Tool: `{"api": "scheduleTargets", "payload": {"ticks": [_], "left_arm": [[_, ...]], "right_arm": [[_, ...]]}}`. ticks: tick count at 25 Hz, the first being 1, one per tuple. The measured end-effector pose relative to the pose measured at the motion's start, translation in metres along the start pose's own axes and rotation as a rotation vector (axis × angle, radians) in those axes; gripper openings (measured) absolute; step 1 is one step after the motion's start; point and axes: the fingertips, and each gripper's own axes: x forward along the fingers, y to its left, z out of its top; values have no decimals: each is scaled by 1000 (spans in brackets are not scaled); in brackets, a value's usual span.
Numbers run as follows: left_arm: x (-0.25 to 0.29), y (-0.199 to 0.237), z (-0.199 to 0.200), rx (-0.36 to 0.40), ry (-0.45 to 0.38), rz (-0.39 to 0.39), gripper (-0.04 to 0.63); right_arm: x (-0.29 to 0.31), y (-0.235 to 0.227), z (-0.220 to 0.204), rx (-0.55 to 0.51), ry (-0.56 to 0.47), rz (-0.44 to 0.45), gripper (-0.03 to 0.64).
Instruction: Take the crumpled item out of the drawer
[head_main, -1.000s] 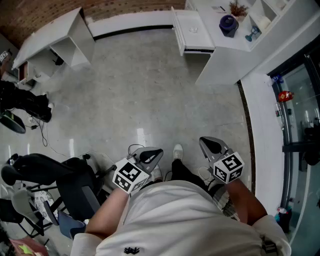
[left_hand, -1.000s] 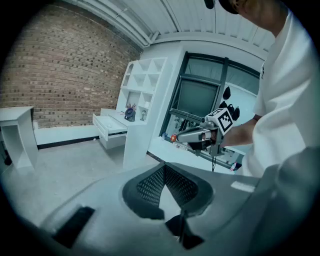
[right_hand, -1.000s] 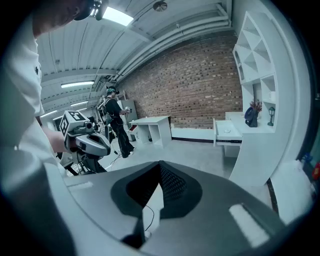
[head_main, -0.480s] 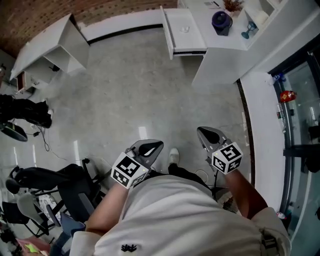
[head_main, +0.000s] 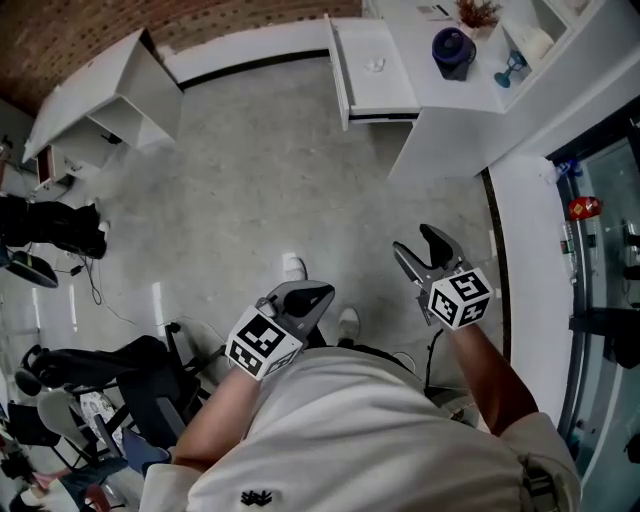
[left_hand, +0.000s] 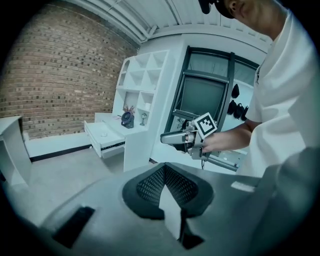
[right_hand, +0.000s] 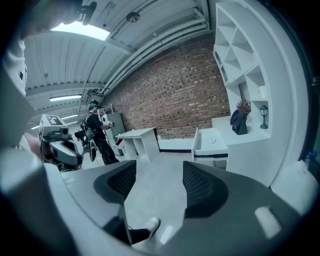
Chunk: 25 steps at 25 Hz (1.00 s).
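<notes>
An open white drawer (head_main: 390, 95) juts from the white counter at the top of the head view. In it lies a small pale crumpled item (head_main: 376, 65). The same drawer (right_hand: 210, 146) and item (right_hand: 212, 141) appear far ahead in the right gripper view. My right gripper (head_main: 415, 243) hangs over the floor well short of the drawer; its jaws have just been opening and stand open with nothing between them. My left gripper (head_main: 320, 294) is lower and to the left, shut and empty. The left gripper view shows the drawer (left_hand: 102, 137) in the distance.
A blue vase (head_main: 452, 50), a small plant (head_main: 476, 14) and a teal goblet (head_main: 512, 68) stand on the counter. A white desk (head_main: 110, 80) sits at top left, black chairs and gear (head_main: 60, 225) along the left, a glass door (head_main: 600, 260) on the right.
Both grippers have moved up the head view toward the drawer as the person steps forward. The right gripper's jaws, shut before, now stand apart.
</notes>
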Motion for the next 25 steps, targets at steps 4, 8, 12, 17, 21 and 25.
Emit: {"api": "scheduleTargets", "payload": {"ticks": [4, 8, 12, 17, 21, 25], "left_arm": [[11, 45, 15, -5, -11, -16, 6], [17, 101, 40, 20, -21, -50, 6], [16, 163, 69, 47, -21, -87, 6], [10, 233, 94, 77, -10, -139, 6], [6, 279, 103, 98, 9, -167, 6], [5, 316, 111, 97, 3, -168, 6]], "right_arm": [[39, -27, 17, 4, 15, -36, 291], [82, -48, 38, -5, 34, -86, 282], [130, -69, 69, -13, 36, -146, 271], [191, -89, 104, 3, 43, -210, 267], [233, -105, 126, 10, 40, -258, 264], [270, -123, 143, 11, 47, -290, 258]]}}
